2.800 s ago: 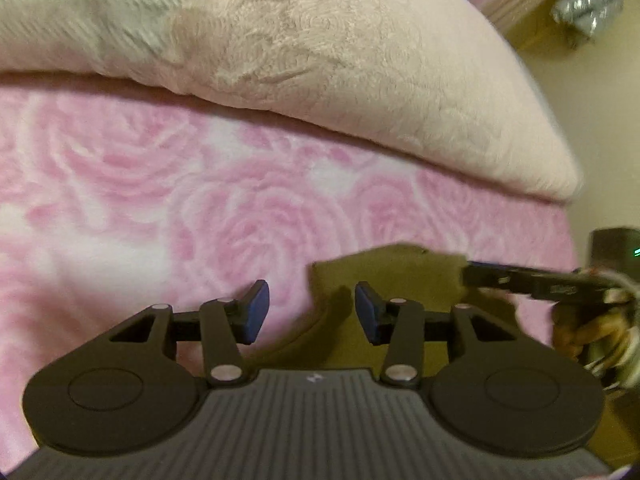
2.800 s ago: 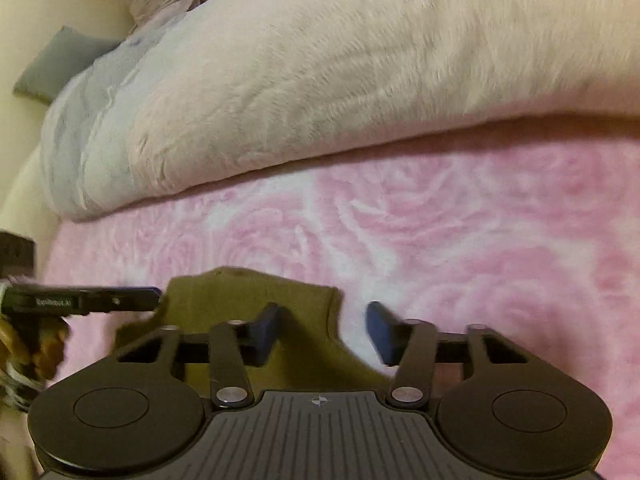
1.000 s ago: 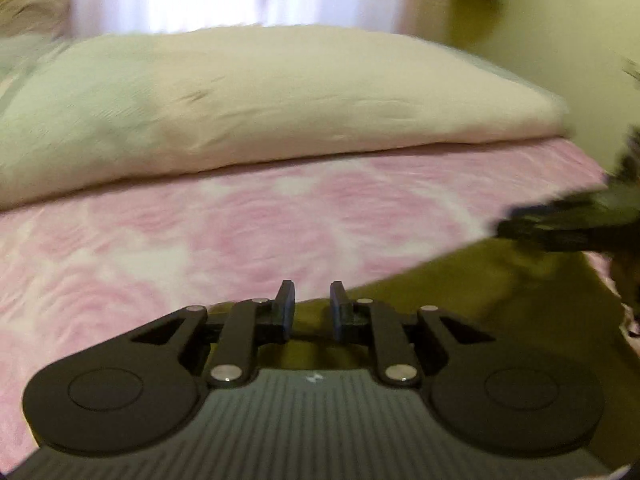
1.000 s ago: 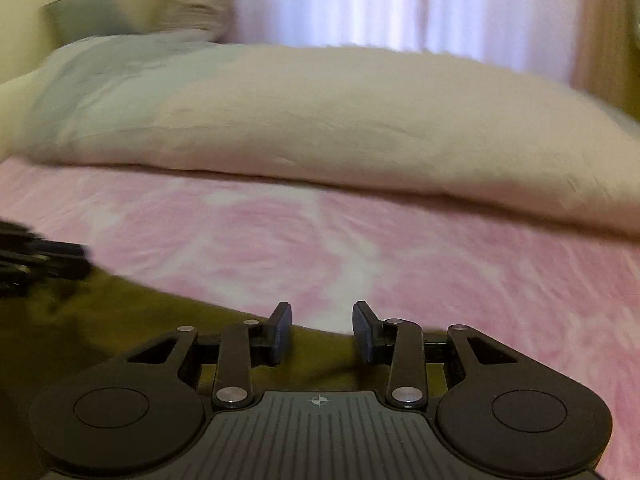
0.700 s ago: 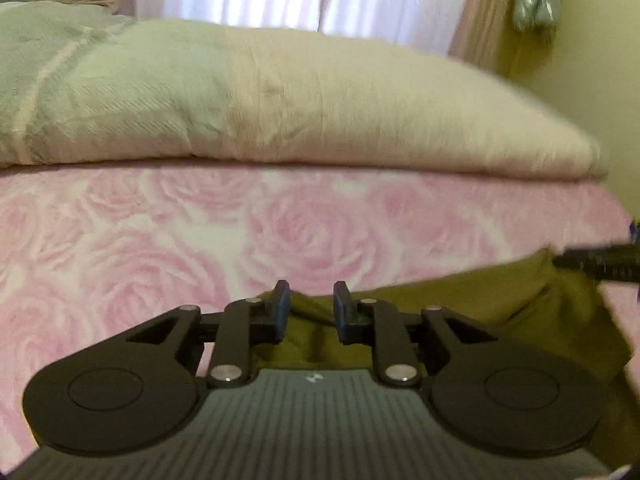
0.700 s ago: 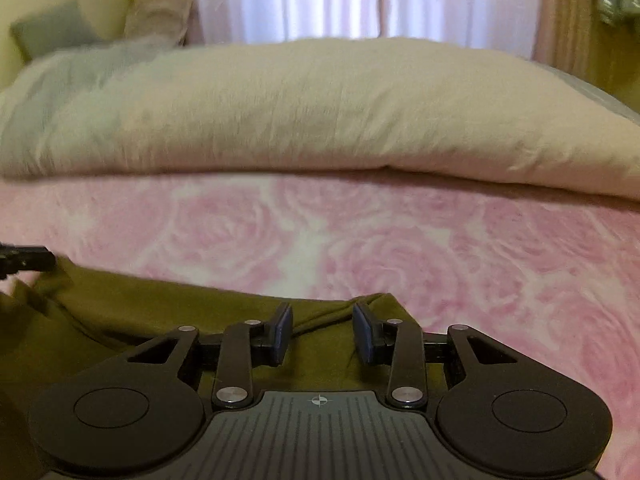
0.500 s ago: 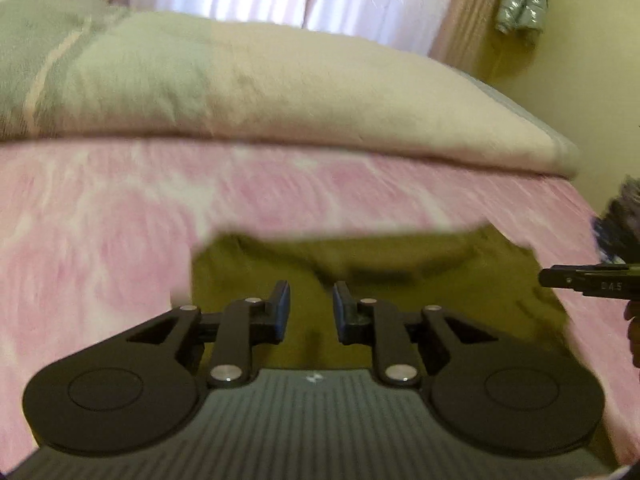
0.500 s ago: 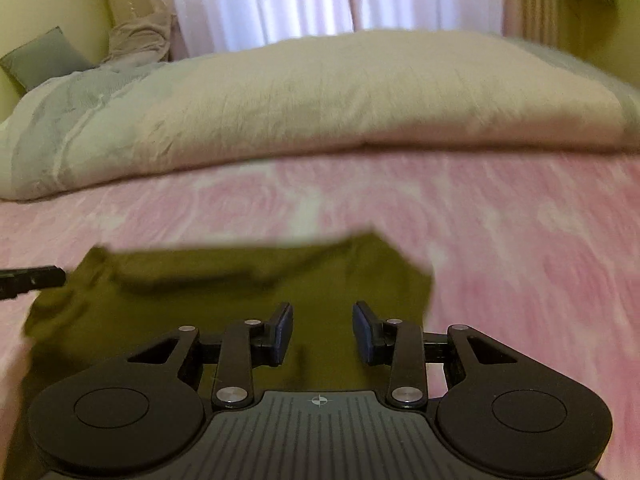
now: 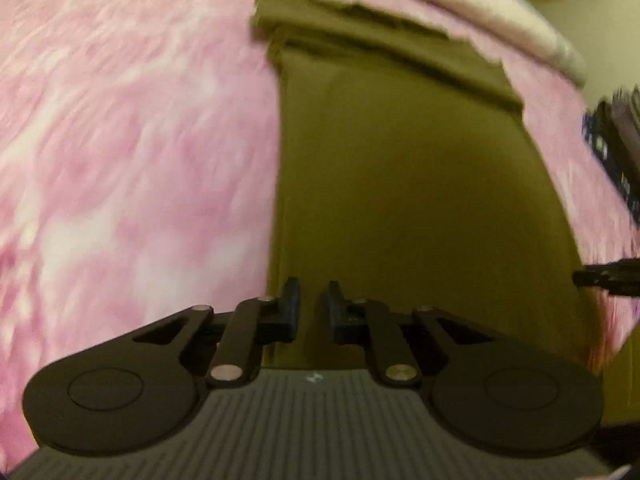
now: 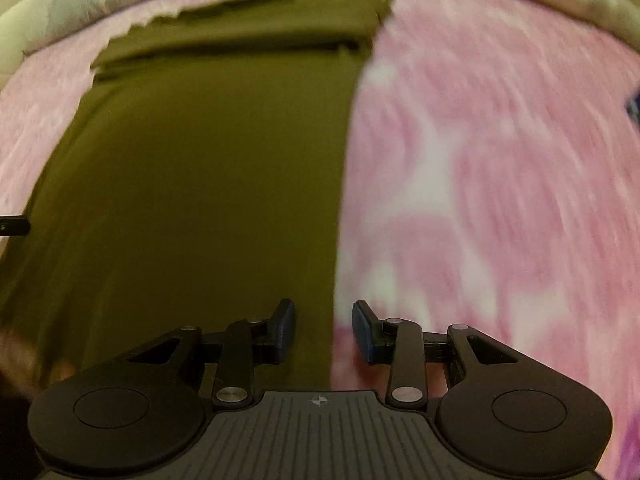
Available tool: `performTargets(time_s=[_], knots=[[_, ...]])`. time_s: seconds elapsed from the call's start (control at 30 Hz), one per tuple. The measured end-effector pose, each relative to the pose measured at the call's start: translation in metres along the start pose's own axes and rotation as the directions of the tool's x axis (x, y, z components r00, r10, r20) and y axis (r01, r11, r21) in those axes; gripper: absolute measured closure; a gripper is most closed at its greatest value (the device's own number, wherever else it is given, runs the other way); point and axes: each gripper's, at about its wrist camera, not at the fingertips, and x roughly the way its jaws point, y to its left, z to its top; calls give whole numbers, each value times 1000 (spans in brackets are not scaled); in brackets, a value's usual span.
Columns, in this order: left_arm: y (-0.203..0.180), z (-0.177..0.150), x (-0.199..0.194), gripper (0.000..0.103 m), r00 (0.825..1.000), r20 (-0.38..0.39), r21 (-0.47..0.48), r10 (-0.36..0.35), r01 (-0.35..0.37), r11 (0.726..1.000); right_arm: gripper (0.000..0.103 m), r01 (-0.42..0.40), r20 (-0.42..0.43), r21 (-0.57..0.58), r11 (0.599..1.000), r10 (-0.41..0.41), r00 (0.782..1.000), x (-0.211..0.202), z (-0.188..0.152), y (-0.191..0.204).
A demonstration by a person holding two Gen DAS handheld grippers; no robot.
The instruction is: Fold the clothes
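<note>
While both cameras look down on the olive garment (image 9: 400, 184) spread on the pink rose blanket (image 9: 132, 152), only the left view shows the left gripper (image 9: 313, 306), jaws just narrowing over the cloth's left edge, grip unclear. The right gripper (image 10: 323, 326) stands open astride the right edge.

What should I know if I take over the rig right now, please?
Left gripper: jaws nearly together, just been closing; olive garment shows in the gap, no clear pinch.
Right gripper: open, straddling the garment's right edge.
Garment: laid out long on the pink blanket, far end doubled over.
Done: spreading. Left: the folds themselves.
</note>
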Motion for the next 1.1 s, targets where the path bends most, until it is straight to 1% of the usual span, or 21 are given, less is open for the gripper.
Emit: performTargets(time_s=[0.1,0.17,0.23,0.3,0.33,0.37,0.43,0.5,0.53,0.57,0.63,0.7,0.77,0.83,0.87,0.93,1.0,1.03,1.07,1.1], knots=[[1,-26,-16,92,997,-81,-4,13,-13,1000,66,-20,-87,79,997,26,996,-14,-30,-7],[4,-33,-26,92,993,-117,-17,12,-14,1000,66,-31,-127,128,991,47,991,-21,-41,-13],[8,-37,-35,91,989,-145,-30,5,-10,1000,66,-49,-159,169,984,76,984,-24,-43,-20],[13,-30,-43,84,991,-128,-51,-37,30,998,66,-92,-137,213,973,123,983,-28,-37,-29],[17,-25,-44,78,991,-118,-64,-60,52,997,66,-115,-125,236,965,147,981,-30,-34,-34],[20,-20,-44,75,991,-112,-74,-76,68,995,66,-152,-105,264,953,185,977,-30,-29,-39],[29,-11,-41,73,990,-98,-94,-98,88,992,66,-220,-67,320,921,254,965,-27,-17,-48],[38,-8,-35,71,991,-94,-114,-100,89,989,66,-251,-61,335,908,286,956,-19,-7,-52],[42,-8,-29,70,988,-105,-134,-108,94,986,66,-264,-63,337,904,302,951,-13,0,-53],[47,-9,-23,70,983,-126,-162,-132,111,980,66,-277,-68,337,900,317,946,-8,6,-55],[56,-12,-11,70,971,-157,-215,-179,144,966,66,-288,-98,320,903,334,937,3,8,-54],[59,-18,-11,70,968,-141,-232,-207,171,958,66,-303,-89,317,899,346,934,8,6,-56],[63,-20,-10,70,965,-134,-257,-226,186,948,66,-331,-84,345,878,380,921,12,3,-61],[68,-22,-10,70,957,-135,-297,-256,207,932,66,-356,-99,366,860,416,904,17,-2,-63],[70,-24,-9,70,951,-143,-308,-275,221,925,66,-368,-108,366,855,432,895,18,-3,-64],[70,-25,-5,70,939,-164,-304,-302,243,921,66,-383,-118,364,849,450,885,20,-2,-65],[71,-23,-2,72,935,-168,-307,-312,251,918,66,-391,-122,375,841,462,878,23,-1,-67],[74,-22,1,73,930,-171,-325,-324,257,910,66,-394,-125,380,837,468,875,24,0,-67],[75,-21,3,80,927,-175,-338,-332,260,904,66,-396,-128,385,834,473,871,26,1,-68],[76,-19,4,90,925,-184,-336,-332,258,906,69,-395,-138,381,836,474,870,27,3,-67]])
